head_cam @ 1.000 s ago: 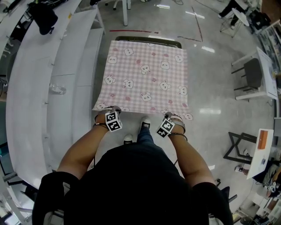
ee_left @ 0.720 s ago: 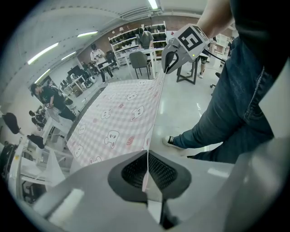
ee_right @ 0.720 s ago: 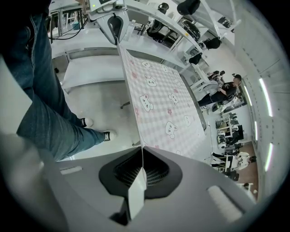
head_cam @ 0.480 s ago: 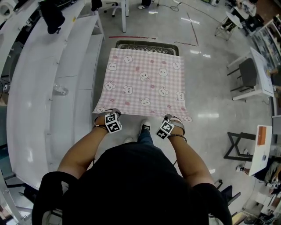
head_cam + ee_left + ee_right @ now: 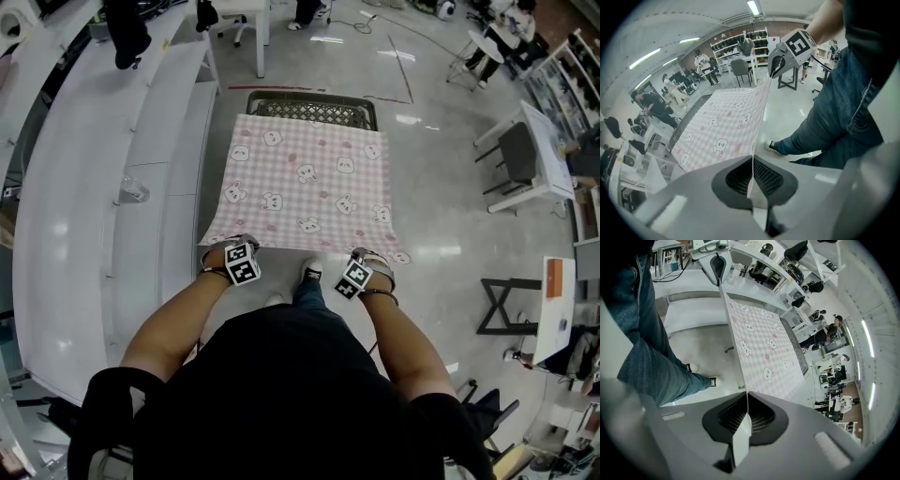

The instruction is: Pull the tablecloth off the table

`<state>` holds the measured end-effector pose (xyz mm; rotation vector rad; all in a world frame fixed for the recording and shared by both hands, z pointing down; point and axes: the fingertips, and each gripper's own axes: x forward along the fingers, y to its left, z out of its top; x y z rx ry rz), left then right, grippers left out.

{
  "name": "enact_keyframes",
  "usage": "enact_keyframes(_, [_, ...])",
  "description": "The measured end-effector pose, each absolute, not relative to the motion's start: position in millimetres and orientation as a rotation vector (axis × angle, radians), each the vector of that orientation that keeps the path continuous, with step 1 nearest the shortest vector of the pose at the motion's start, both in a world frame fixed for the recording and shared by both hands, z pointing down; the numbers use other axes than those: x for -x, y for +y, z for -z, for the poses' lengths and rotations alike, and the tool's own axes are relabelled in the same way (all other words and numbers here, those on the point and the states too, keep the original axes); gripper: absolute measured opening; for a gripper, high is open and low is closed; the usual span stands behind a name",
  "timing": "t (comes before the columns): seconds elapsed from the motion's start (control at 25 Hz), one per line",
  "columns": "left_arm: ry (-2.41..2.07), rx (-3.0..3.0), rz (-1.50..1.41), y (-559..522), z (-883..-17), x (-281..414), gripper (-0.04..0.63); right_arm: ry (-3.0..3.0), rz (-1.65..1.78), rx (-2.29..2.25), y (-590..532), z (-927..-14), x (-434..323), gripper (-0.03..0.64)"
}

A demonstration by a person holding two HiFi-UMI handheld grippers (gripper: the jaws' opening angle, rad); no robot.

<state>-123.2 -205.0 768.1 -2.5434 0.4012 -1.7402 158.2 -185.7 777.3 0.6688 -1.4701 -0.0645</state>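
A pink checked tablecloth (image 5: 305, 183) printed with small bears is stretched out over the table, and its near edge is lifted. Beyond its far edge a strip of the dark mesh table top (image 5: 314, 105) is bare. My left gripper (image 5: 232, 244) is shut on the near left corner and my right gripper (image 5: 371, 255) on the near right corner. In the left gripper view the cloth (image 5: 722, 126) runs taut from the closed left gripper (image 5: 752, 176) across to the right gripper (image 5: 780, 61). The right gripper view shows the cloth (image 5: 761, 341) pinched edge-on in the right gripper (image 5: 746, 416).
A long white curved counter (image 5: 75, 206) runs along the left with a small clear object (image 5: 131, 192) on it. A white desk with a chair (image 5: 527, 155) and a black stand (image 5: 506, 305) are at the right. My shoes (image 5: 311, 269) stand by the cloth's near edge.
The cloth has slid toward me with both grippers. More of the dark mesh table top shows past its far edge.
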Motion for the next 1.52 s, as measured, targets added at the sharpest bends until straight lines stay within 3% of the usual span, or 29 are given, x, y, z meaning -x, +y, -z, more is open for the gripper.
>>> enact_keyframes(0.6, [0.443, 2.574, 1.752, -161.8, -748.9, 119.5, 0.000, -1.484, 0.084, -0.651, -149.5, -756.2, -162.8, 0.025])
enact_keyframes(1.52, [0.552, 2.553, 1.816, -44.7, -738.9, 60.0, 0.000, -1.569, 0.108, -0.600, -48.5, -753.3, -220.8, 0.025])
